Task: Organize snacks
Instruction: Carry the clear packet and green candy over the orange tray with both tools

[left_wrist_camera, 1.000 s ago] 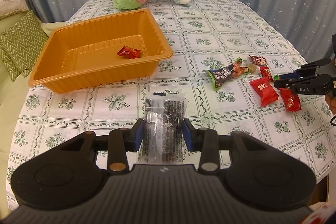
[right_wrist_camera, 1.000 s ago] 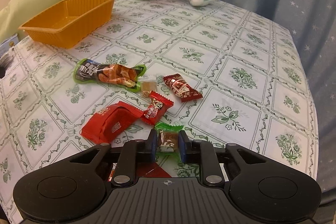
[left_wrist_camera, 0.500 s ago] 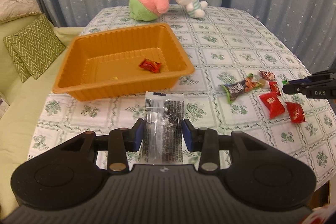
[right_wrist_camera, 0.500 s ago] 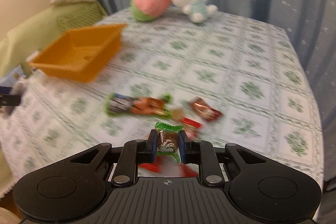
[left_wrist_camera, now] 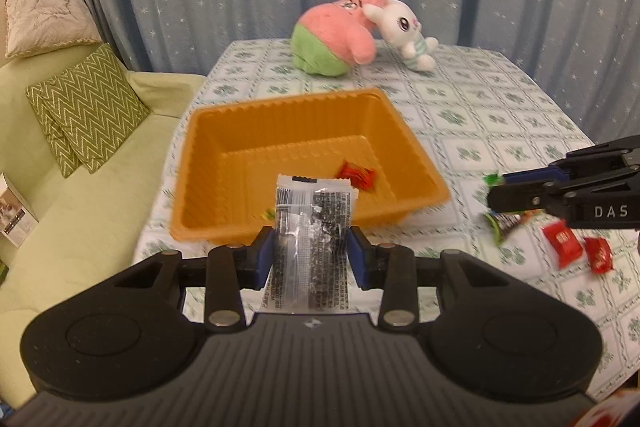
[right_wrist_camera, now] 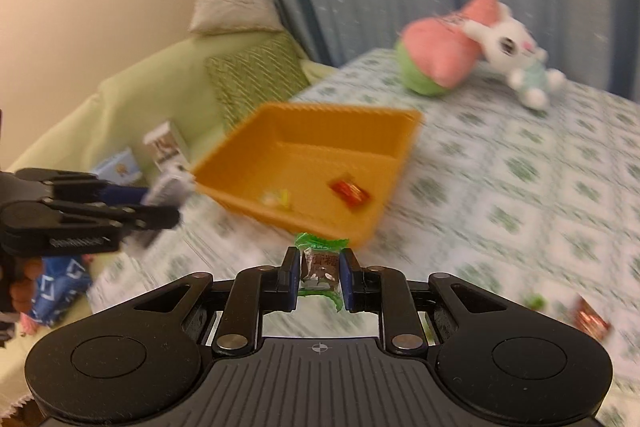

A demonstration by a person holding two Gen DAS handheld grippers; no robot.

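- The only writing you could read was "DAS", in white on the side of your right gripper (left_wrist_camera: 496,197), seen from the left wrist; the matching print on your left gripper (right_wrist_camera: 160,205) in the right wrist view was too blurred to read.
- The clear packet (left_wrist_camera: 312,243) carried dense black print and a barcode, too small to make out.
- The green-wrapped candy (right_wrist_camera: 320,263) showed two light characters on its brown face, not clearly legible.
- Your left gripper's blue pads were closed on the clear packet, which stood upright between them, in front of the orange tray (left_wrist_camera: 208,163).
- Your right gripper's fingers were nearly together, pinching the green-wrapped candy, just before the tray's near wall in its own view.
- Inside the orange tray lay a red candy (left_wrist_camera: 356,175) and a small yellow candy (right_wrist_camera: 276,197).
- To the right of the tray, on the tablecloth (left_wrist_camera: 480,115), lay two red packets (left_wrist_camera: 562,243) and a dark snack bag (left_wrist_camera: 500,225) partly behind your right gripper.
- Compared with a second earlier, the tray sat more centred in both views, and your right gripper had left the snack pile and come close beside the tray.
- Both grips looked unchanged from then.
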